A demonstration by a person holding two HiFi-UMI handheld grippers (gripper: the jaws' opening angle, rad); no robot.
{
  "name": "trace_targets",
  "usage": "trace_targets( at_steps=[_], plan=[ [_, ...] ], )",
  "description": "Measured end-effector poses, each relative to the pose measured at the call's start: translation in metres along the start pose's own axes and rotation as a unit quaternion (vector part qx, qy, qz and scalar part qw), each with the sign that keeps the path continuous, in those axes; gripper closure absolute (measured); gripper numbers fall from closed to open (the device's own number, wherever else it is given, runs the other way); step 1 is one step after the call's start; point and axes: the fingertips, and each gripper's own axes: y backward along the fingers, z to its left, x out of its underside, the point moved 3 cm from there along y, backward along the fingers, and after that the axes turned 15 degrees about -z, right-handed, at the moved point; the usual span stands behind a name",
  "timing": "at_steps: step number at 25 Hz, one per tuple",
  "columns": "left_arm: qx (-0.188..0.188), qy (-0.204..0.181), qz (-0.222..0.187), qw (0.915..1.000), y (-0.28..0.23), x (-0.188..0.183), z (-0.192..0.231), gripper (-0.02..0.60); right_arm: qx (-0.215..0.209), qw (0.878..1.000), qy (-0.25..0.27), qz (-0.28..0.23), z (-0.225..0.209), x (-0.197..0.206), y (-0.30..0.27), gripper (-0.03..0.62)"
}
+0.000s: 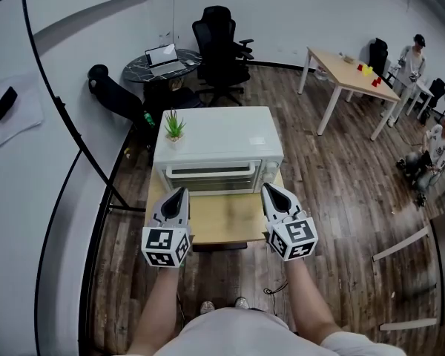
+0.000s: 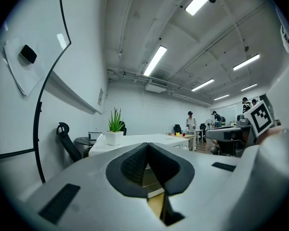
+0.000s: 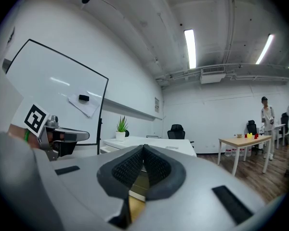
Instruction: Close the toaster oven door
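Note:
A white toaster oven (image 1: 221,143) stands at the back of a small wooden table (image 1: 222,219). Its glass door (image 1: 211,175) with a long handle looks upright against the front. My left gripper (image 1: 182,192) hovers over the table just before the oven's left corner, jaws shut and empty. My right gripper (image 1: 269,189) hovers before the right corner, by the control panel, also shut on nothing. Neither touches the oven. In the left gripper view the left gripper (image 2: 147,146) has its pads meeting, with the oven top (image 2: 135,139) beyond. The right gripper (image 3: 143,148) shows its pads together too.
A small potted plant (image 1: 174,127) sits on the oven's left rear corner. A whiteboard (image 1: 30,124) on a stand lines the left. Behind are an office chair (image 1: 221,43) and a round table with a laptop (image 1: 165,59). A wooden desk (image 1: 352,76) and people stand far right.

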Motion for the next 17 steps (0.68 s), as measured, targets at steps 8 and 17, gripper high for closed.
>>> trace_targets(
  at_steps=[8,17],
  plan=[
    [0.0,0.0,0.0,1.0,-0.0001,-0.0048,-0.0001,0.569,-0.001,1.0,0.001,-0.002,-0.0002,-0.0035,0.0009,0.594],
    [0.002,0.001,0.0,1.0,0.0002,-0.0041,-0.0011,0.569,-0.003,1.0,0.001,-0.002,0.0008,-0.0024,0.0009,0.594]
  ],
)
